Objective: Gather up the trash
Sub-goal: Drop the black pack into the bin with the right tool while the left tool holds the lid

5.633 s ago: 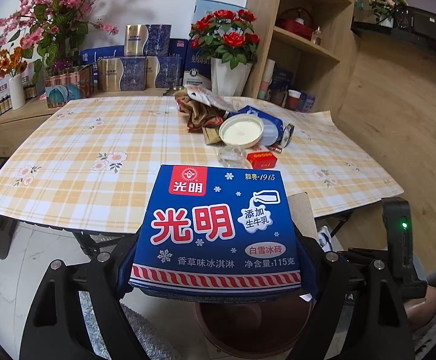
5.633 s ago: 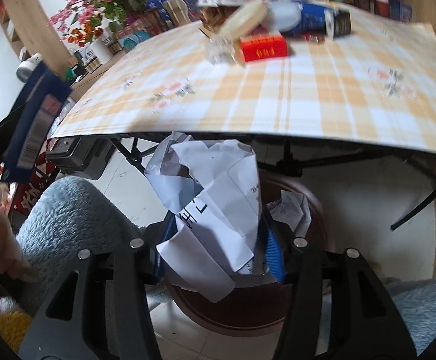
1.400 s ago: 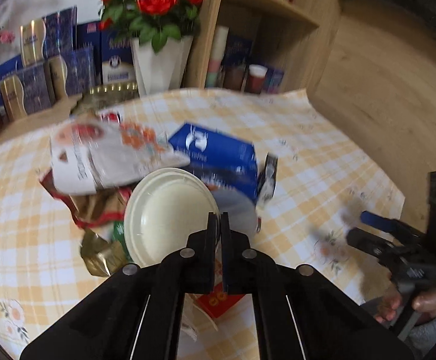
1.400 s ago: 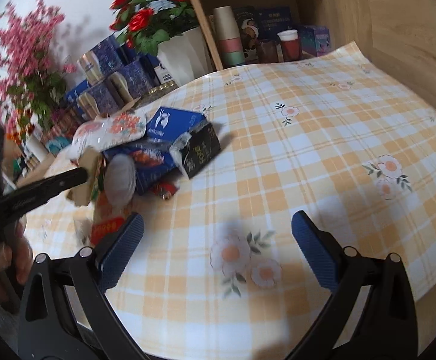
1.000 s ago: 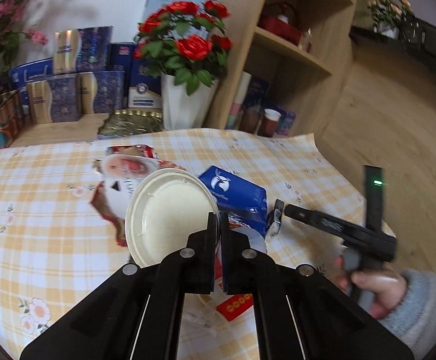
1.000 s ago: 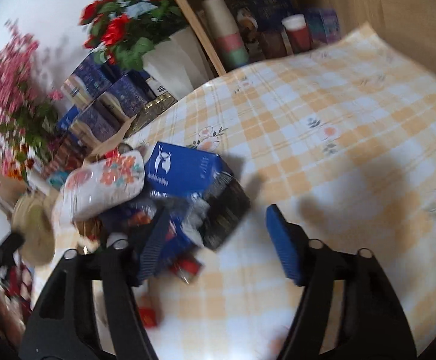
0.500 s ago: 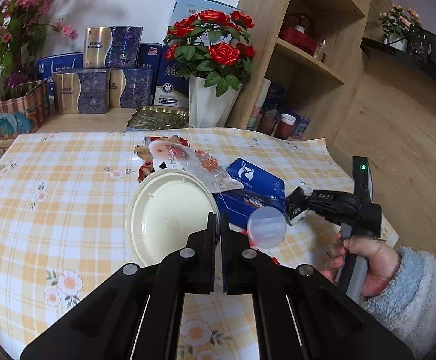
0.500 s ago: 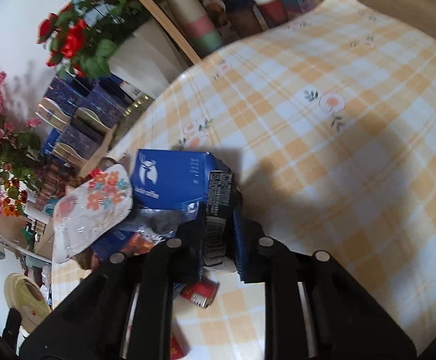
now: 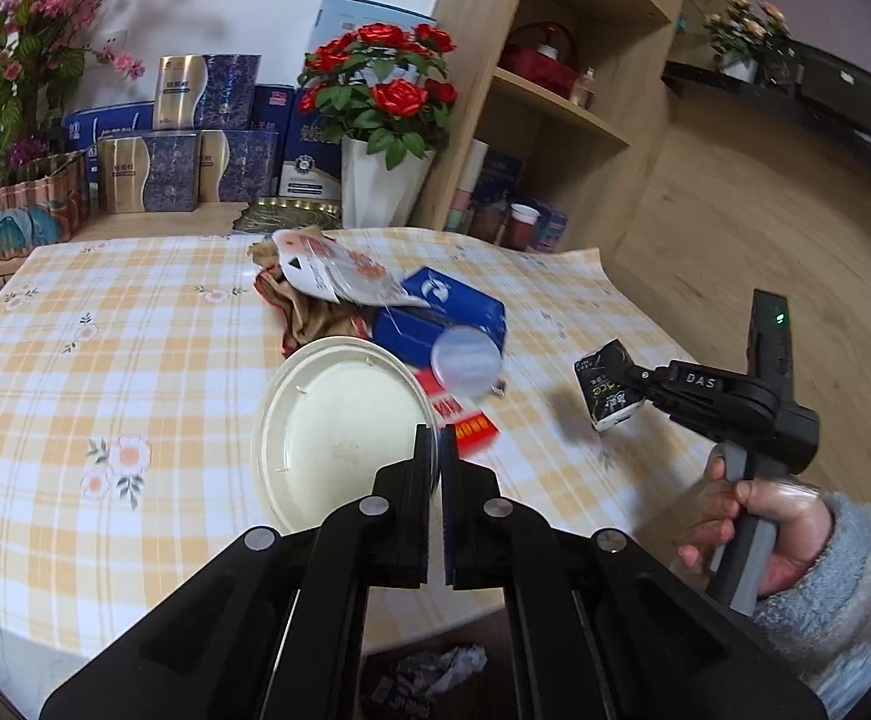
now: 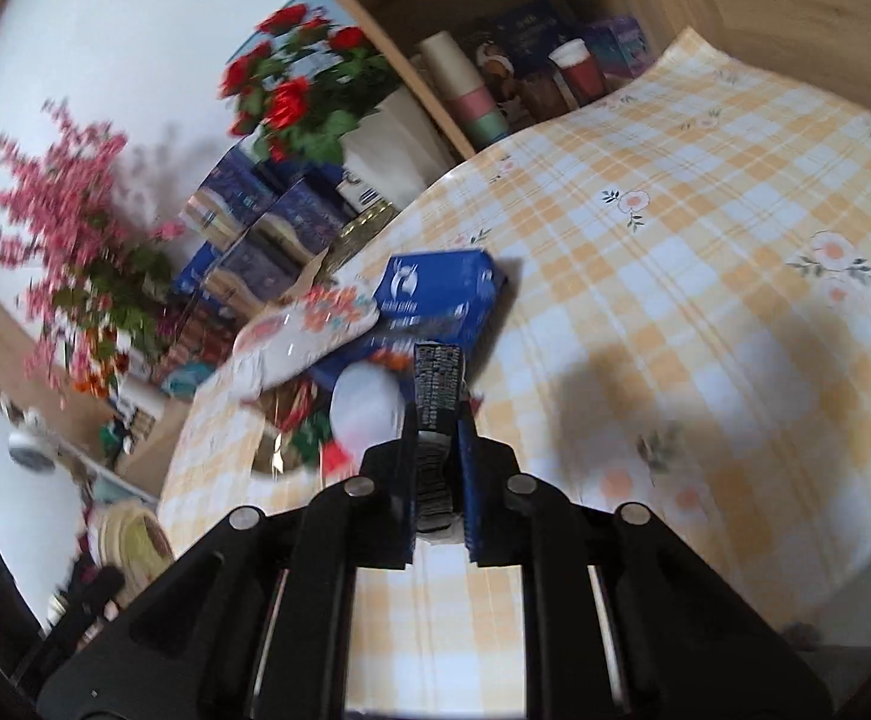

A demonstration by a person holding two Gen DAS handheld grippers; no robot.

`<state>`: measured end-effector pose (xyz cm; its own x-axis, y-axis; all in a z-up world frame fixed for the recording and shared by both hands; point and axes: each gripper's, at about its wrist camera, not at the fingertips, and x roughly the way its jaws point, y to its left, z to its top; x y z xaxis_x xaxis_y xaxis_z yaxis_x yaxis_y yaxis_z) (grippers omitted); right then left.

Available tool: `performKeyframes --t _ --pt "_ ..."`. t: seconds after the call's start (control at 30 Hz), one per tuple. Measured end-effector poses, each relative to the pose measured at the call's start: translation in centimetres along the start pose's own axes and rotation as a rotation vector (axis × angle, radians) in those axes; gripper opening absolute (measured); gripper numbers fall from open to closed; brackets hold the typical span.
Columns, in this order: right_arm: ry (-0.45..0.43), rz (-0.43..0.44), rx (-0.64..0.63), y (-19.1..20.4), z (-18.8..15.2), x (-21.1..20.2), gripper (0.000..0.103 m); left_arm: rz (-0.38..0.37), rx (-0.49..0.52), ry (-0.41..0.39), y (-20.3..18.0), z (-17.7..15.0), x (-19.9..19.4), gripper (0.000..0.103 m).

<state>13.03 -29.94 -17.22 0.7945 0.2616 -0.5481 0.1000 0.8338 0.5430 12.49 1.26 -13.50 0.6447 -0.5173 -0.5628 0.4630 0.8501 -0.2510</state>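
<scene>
Black carton (image 10: pixel 434 408) upright in right tool (image 10: pixel 438 438); left tool (image 9: pixel 434 450) pinches lid (image 9: pixel 342 429) rim.

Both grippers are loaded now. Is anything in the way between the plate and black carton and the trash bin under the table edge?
Nothing visible blocks it. The left gripper holds the plate, the right gripper the black carton, both above the table. The bin shows past the near edge, partly hidden by the left gripper.

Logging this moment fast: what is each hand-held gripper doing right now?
Left hand-held gripper: shut on the round cream plastic lid.
Right hand-held gripper: shut on the small crumpled black carton, lifted off the table.
</scene>
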Motion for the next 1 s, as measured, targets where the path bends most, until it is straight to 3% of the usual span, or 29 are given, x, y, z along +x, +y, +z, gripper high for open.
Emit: performKeyframes --t 0.37,0.73,1.0 --pt "0.123 0.067 -0.273 3.2 -9.2 -4.1 0.015 -0.055 0.012 0.058 -2.5 -6.8 -2.9 0.003" --pt "0.305 0.054 -0.303 2.9 -17.1 -2.2 0.015 -0.080 -0.035 0.104 -2.9 -11.3 -2.3 0.003" --pt "0.352 0.005 -0.241 1.2 -17.8 -0.5 0.015 -0.079 -0.062 0.136 -2.3 -12.1 -1.2 0.003"
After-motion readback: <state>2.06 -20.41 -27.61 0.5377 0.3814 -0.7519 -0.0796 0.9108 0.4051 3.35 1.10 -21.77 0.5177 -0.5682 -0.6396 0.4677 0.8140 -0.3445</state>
